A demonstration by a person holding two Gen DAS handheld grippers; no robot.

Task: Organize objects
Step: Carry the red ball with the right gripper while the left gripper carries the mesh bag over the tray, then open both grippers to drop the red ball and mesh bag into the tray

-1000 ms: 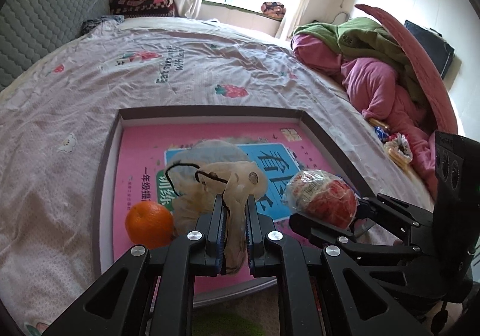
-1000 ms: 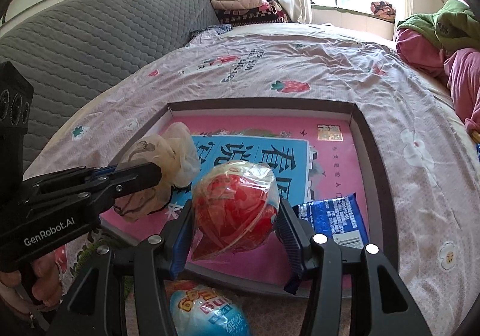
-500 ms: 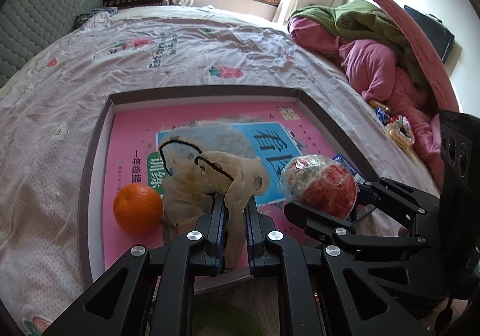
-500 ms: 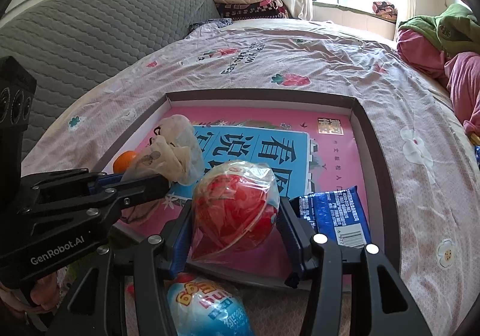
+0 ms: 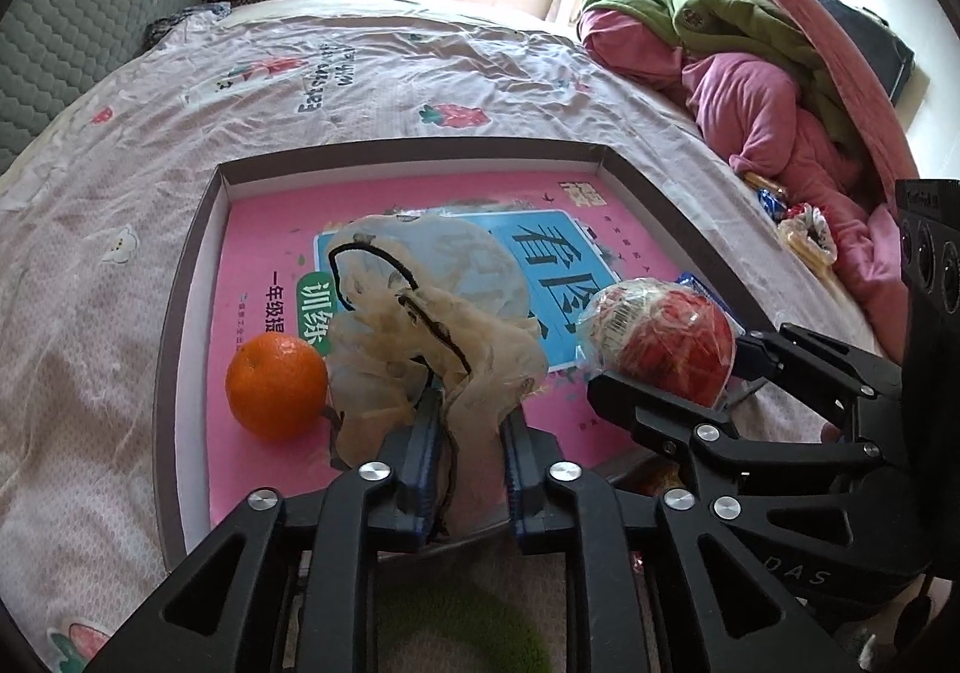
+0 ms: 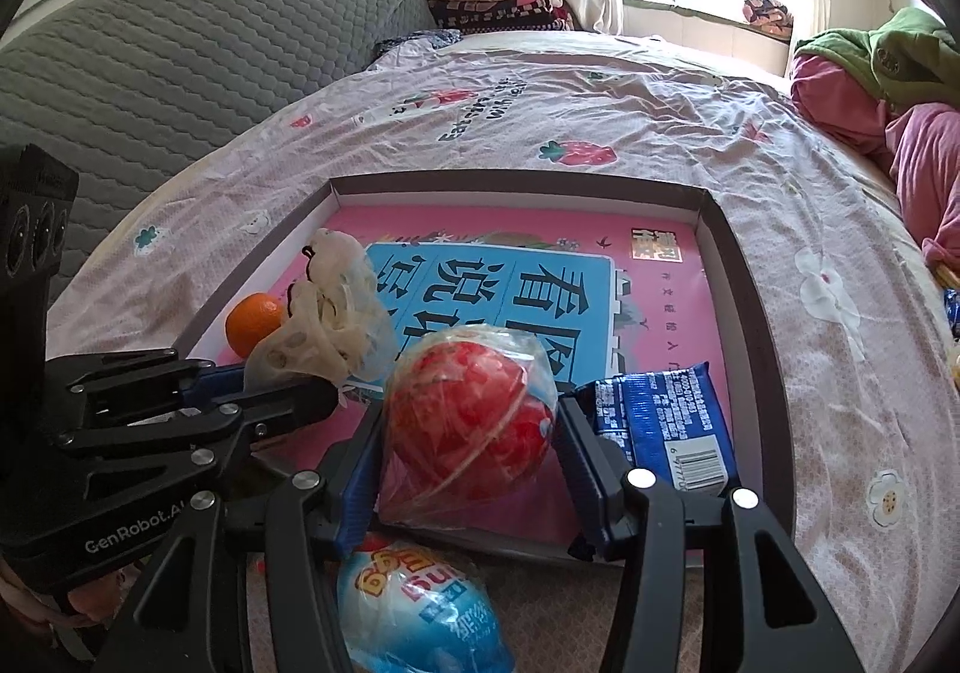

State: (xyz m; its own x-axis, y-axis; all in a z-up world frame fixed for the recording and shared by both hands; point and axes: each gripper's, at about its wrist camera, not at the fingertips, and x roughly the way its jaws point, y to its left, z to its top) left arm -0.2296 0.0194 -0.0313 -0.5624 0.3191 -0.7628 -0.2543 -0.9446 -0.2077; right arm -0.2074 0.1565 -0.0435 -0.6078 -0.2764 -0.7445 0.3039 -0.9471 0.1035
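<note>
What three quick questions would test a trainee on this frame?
1. True or false: the orange lies inside the tray.
2. What does the right tool grip? A: blue biscuit packet. B: red plastic-wrapped ball. C: the orange.
3. What lies just outside the tray's near rim, below the right tool?

Key: 1 true. 2 B. 3 the blue-and-white egg-shaped pack.
</note>
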